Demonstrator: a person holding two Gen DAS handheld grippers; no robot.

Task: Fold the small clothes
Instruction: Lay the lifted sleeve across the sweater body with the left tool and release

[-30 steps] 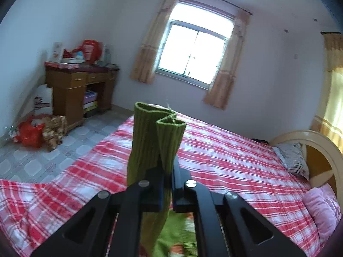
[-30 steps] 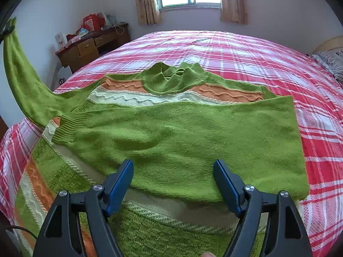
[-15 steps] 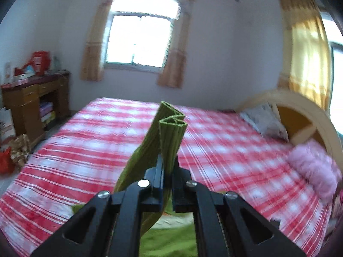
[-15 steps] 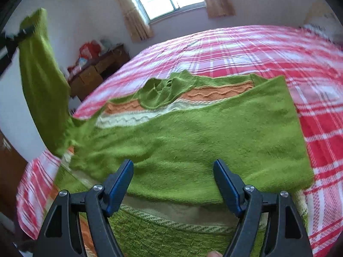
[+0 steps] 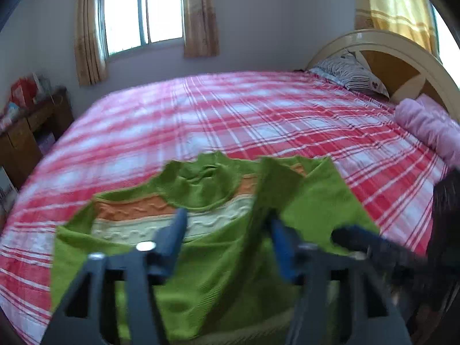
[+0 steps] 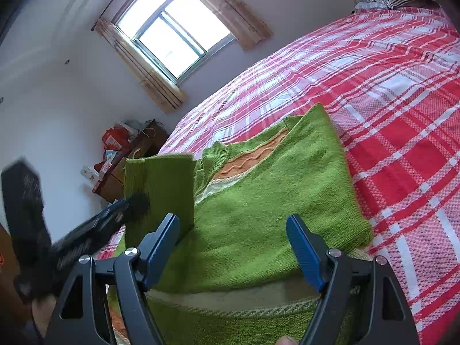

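Observation:
A green knit sweater (image 5: pixel 201 273) with orange and white stripes lies on the red plaid bed (image 5: pixel 230 120), its right side folded inward. My left gripper (image 5: pixel 227 238) is open just above the sweater's chest; the left sleeve (image 5: pixel 258 207) drapes against its right finger. In the right wrist view the same sweater (image 6: pixel 258 215) lies below my right gripper (image 6: pixel 233 247), which is open and empty over the folded body. The left gripper (image 6: pixel 135 201) shows there blurred at the left, by the sleeve cuff (image 6: pixel 164 189) hanging in the air.
A wooden headboard (image 5: pixel 402 57), a striped pillow (image 5: pixel 353 77) and a pink bolster (image 5: pixel 431 129) are at the bed's right end. A cluttered wooden desk (image 5: pixel 26 126) stands by the left wall under a window (image 5: pixel 143 14).
My left gripper swung right and down over the sweater and opened, letting go of the sleeve cuff it held. My right gripper tilted and stayed open over the sweater.

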